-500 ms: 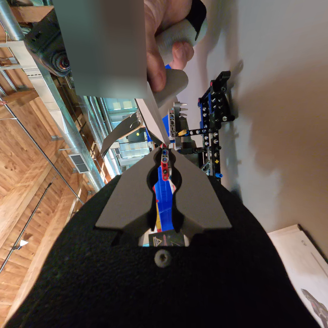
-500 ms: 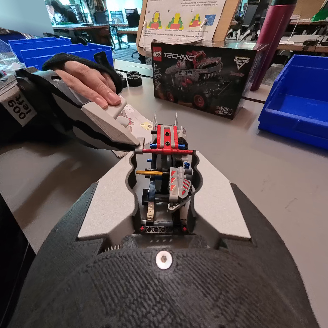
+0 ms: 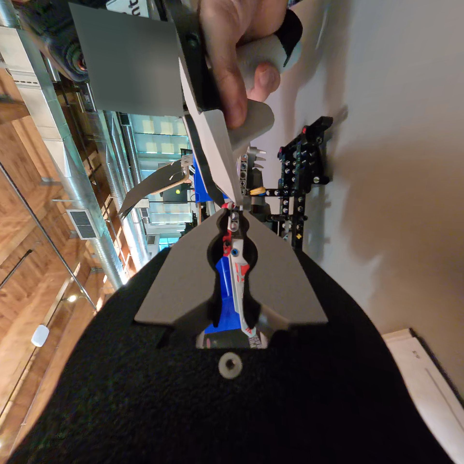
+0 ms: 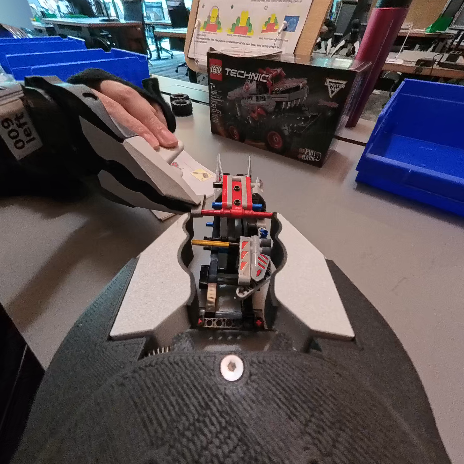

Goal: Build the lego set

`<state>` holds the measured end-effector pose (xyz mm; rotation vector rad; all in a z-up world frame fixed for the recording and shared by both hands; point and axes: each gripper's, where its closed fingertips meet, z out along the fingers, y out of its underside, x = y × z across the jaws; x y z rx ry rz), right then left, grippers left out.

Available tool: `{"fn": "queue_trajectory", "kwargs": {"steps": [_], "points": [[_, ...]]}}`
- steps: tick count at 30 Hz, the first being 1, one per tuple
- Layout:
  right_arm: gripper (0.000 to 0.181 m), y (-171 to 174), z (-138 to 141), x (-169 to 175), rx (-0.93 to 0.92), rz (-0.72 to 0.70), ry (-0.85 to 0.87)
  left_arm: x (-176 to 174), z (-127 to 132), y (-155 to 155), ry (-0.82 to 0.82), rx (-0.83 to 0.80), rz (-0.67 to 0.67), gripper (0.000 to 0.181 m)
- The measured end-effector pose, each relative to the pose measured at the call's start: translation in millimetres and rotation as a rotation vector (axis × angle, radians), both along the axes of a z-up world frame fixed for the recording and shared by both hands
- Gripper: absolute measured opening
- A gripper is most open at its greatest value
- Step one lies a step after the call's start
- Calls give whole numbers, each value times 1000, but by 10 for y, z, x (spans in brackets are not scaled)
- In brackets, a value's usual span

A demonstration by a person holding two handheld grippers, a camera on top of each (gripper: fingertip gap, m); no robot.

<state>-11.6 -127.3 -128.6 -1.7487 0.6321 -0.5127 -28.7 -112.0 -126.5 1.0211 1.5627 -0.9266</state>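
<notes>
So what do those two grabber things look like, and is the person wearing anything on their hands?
Each gripper has two chunky pale grey fingers with wavy inner edges on a rough black printed body with a pale screw: the right gripper and the left gripper. The left one carries a white sticker. The hand on it wears a black fingerless glove.

model point(image 4: 233, 241) between right gripper fingers point(image 4: 301, 276) | box point(image 4: 276, 105) behind | bin point(image 4: 414, 150) right

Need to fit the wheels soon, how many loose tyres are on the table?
2: both tyres sit side by side left of the box. Others may be hidden.
</notes>
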Motion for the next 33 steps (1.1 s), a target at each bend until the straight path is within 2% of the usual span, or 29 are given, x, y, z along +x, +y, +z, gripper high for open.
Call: {"fn": "queue_trajectory", "kwargs": {"steps": [10, 19, 21, 25, 31, 33], "points": [[62, 16, 22, 7, 46, -4, 17, 27, 21, -6, -72, 23, 69, 4], [64, 19, -7, 21, -28, -33, -30, 50, 30, 11, -90, 71, 164, 4], [60, -10, 15, 20, -15, -37, -39, 53, 32, 23, -100, 77, 199, 4], [62, -97, 135, -23, 71, 8, -64, 83, 27, 69, -121, 81, 253, 4], [61, -230, -148, 133, 21, -13, 50, 93, 22, 64, -123, 68, 298, 4], [39, -133, -172, 42, 6, 47, 65, 94, 29, 73, -137, 63, 314, 4]]}}
